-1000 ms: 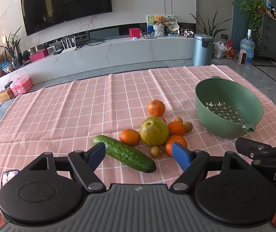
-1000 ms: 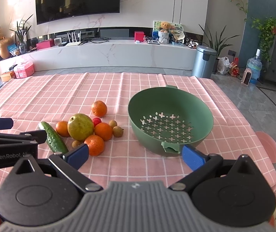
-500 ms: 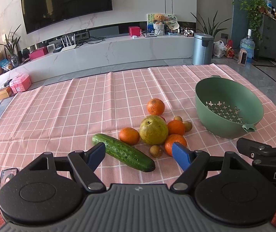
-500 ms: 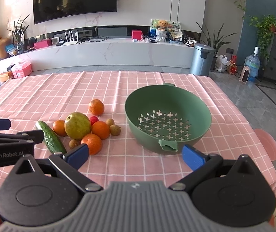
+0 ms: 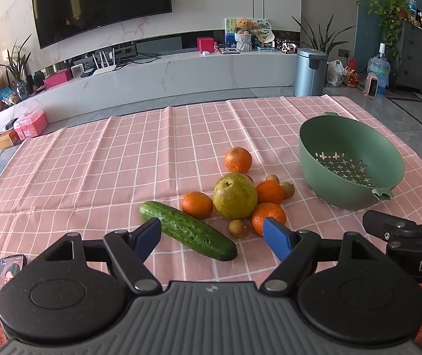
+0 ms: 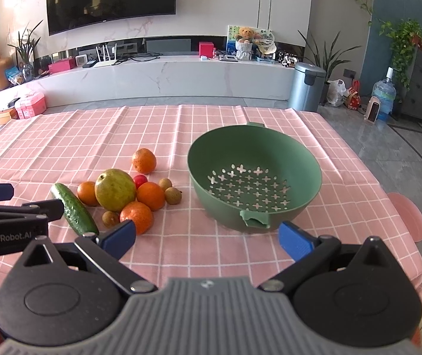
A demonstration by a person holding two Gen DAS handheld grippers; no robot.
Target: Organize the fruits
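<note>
Two grippers, left gripper (image 5: 212, 233) and right gripper (image 6: 206, 236), spread, empty. I read cucumber (image 5: 188, 230) axis 10-to-4 o'clock. Only right view shows cherry tomato (image 6: 140, 180) clearly.

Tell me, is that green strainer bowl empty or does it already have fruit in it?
Empty. The green strainer bowl shows only its bare perforated bottom, while the oranges and the rest lie outside it on the tablecloth.

Bare cloth (image 6: 205, 245) btwn fruit cluster (image 6: 116, 190) & green colander (image 6: 255, 177); cucumber (image 5: 187, 230) flanks cluster's left.
</note>
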